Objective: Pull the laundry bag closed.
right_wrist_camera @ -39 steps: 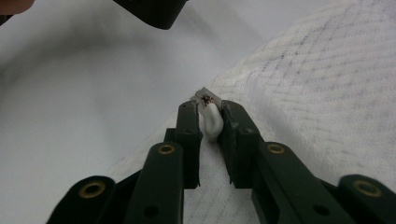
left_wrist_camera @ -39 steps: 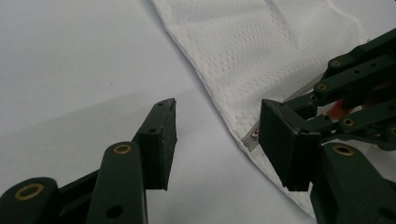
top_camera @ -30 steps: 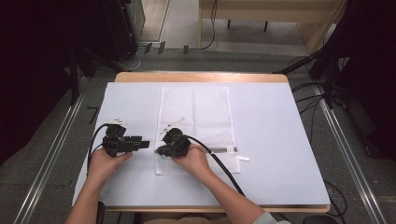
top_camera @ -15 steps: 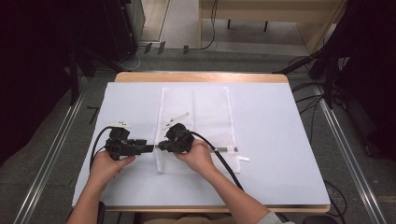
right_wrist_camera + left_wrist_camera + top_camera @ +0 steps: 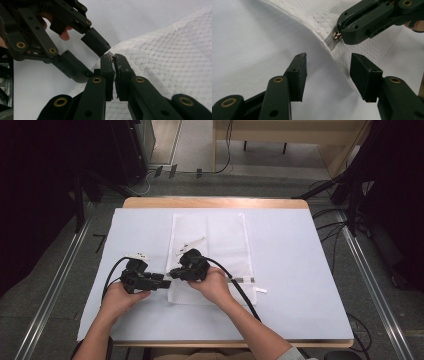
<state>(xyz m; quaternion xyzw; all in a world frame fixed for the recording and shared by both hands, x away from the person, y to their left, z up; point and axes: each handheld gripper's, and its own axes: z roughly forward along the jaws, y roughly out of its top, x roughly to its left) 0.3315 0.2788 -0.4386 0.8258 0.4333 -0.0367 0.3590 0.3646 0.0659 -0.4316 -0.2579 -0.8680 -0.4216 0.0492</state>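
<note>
White mesh bag (image 5: 210, 255) lies flat on the white table cover (image 5: 300, 270), its near left corner lifted off the surface. The right gripper (image 5: 172, 271) has that corner: its jaws are pressed together on the brass zip pull (image 5: 336, 36) at the end of the grey zip tape (image 5: 331, 43), which the left gripper view shows at the raised edge of the mesh. In the right gripper view the two pads meet on the bag's edge (image 5: 113, 61), and the mesh spreads away to the right.

The left gripper (image 5: 165, 283) sits just beside it, pointing at the same corner. Its jaws have just been closing but stand well apart, holding nothing. The lifted edge of the bag (image 5: 342, 66) runs down between its pads, close to the right one, without touching either.
</note>
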